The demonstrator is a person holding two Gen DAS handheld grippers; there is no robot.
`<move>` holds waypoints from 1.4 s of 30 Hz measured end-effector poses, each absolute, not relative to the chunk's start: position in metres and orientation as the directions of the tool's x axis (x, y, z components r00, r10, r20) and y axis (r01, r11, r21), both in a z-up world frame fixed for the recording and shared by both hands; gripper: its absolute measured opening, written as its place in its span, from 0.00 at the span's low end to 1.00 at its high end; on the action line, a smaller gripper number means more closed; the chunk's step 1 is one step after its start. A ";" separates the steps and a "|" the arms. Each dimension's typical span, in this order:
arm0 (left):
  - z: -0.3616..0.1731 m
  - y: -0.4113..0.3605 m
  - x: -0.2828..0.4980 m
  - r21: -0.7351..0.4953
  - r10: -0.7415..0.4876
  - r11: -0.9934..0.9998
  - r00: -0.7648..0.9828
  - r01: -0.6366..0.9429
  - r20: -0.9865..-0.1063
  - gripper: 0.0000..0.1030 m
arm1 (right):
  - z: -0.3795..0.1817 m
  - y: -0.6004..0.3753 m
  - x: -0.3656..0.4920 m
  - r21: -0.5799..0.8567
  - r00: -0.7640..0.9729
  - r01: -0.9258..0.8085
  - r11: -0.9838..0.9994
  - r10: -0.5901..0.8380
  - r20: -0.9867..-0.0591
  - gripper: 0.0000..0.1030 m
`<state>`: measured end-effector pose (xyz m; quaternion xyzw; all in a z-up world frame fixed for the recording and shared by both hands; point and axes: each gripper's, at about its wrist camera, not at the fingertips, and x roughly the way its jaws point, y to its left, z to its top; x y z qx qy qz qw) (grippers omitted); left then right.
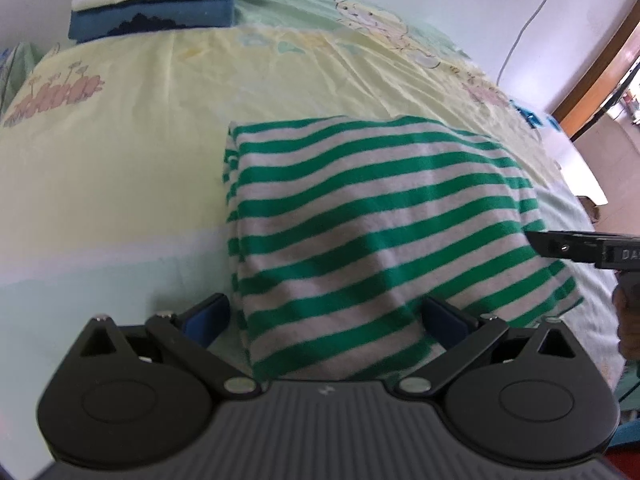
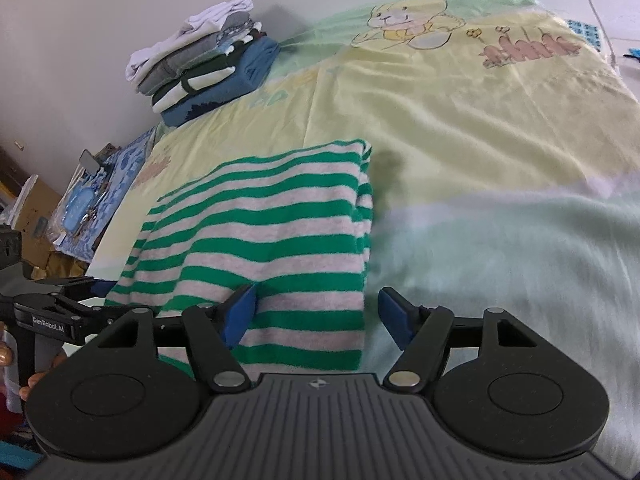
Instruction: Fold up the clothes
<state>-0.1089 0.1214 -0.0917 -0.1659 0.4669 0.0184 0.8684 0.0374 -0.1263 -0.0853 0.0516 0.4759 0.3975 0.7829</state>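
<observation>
Both hand-held grippers, left (image 1: 324, 320) and right (image 2: 316, 316), agape (nothing gripped) over lengthwise-folded striped garment (image 1: 360, 216).

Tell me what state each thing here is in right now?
Striped shirt: folded, flat on the bed.
Stack of clothes: folded, piled at the far corner.
Bedsheet: spread, lightly wrinkled.
Left claw: open, straddling the shirt's near edge.
Right claw: open, over the shirt's near corner.

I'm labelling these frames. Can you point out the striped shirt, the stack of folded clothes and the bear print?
striped shirt (image 1: 360, 216), left wrist view, middle of top layer.
stack of folded clothes (image 2: 208, 68), right wrist view, its side.
bear print (image 2: 404, 20), right wrist view, bear's body.
</observation>
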 end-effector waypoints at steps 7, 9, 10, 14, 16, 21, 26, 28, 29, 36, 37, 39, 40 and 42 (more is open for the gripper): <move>-0.092 0.107 -0.102 -0.192 -0.053 0.959 0.536 -0.209 -0.843 0.99 | -0.083 -0.112 0.029 0.406 0.234 -0.599 0.690 0.636 -0.736 0.65; -0.092 0.108 -0.103 -0.206 -0.056 0.954 0.547 -0.217 -0.835 0.99 | -0.083 -0.110 0.027 0.408 0.242 -0.589 0.697 0.634 -0.735 0.63; -0.092 0.109 -0.104 -0.225 -0.066 0.948 0.555 -0.224 -0.829 0.99 | -0.083 -0.109 0.025 0.406 0.245 -0.588 0.700 0.633 -0.735 0.62; -0.092 0.108 -0.104 -0.267 -0.112 0.943 0.564 -0.199 -0.818 0.99 | -0.081 -0.109 0.026 0.409 0.233 -0.590 0.696 0.632 -0.739 0.58; -0.092 0.110 -0.105 -0.276 -0.128 0.943 0.568 -0.184 -0.813 0.99 | -0.081 -0.109 0.028 0.407 0.220 -0.595 0.693 0.628 -0.746 0.58; -0.092 0.124 -0.102 -0.361 -0.190 0.910 0.568 -0.205 -0.801 0.99 | -0.082 -0.105 0.029 0.407 0.220 -0.585 0.702 0.619 -0.754 0.62; -0.092 0.113 -0.096 -0.305 -0.150 0.931 0.548 -0.203 -0.823 0.99 | -0.082 -0.098 0.019 0.352 0.273 -0.598 0.720 0.596 -0.756 0.66; -0.092 0.105 -0.096 -0.263 -0.104 0.939 0.545 -0.221 -0.832 0.99 | -0.082 -0.096 0.019 0.343 0.279 -0.588 0.732 0.582 -0.764 0.64; -0.093 0.103 -0.096 -0.248 -0.088 0.942 0.544 -0.228 -0.834 0.99 | -0.081 -0.096 0.018 0.342 0.278 -0.586 0.735 0.579 -0.767 0.63; -0.094 0.097 -0.092 -0.193 -0.021 0.944 0.533 -0.268 -0.846 0.99 | -0.080 -0.095 0.015 0.347 0.283 -0.578 0.738 0.581 -0.763 0.57; -0.094 0.096 -0.091 -0.191 -0.019 0.943 0.532 -0.272 -0.847 0.99 | -0.081 -0.094 0.014 0.347 0.288 -0.575 0.741 0.580 -0.762 0.58; -0.094 0.096 -0.090 -0.188 -0.014 0.942 0.528 -0.279 -0.849 0.99 | -0.081 -0.096 0.014 0.357 0.288 -0.566 0.743 0.584 -0.759 0.59; -0.094 0.096 -0.090 -0.187 -0.012 0.941 0.527 -0.281 -0.850 0.99 | -0.081 -0.096 0.016 0.364 0.284 -0.559 0.745 0.585 -0.760 0.62; -0.094 0.096 -0.090 -0.186 -0.010 0.941 0.529 -0.281 -0.849 0.99 | -0.084 -0.100 0.020 0.389 0.271 -0.560 0.731 0.606 -0.748 0.63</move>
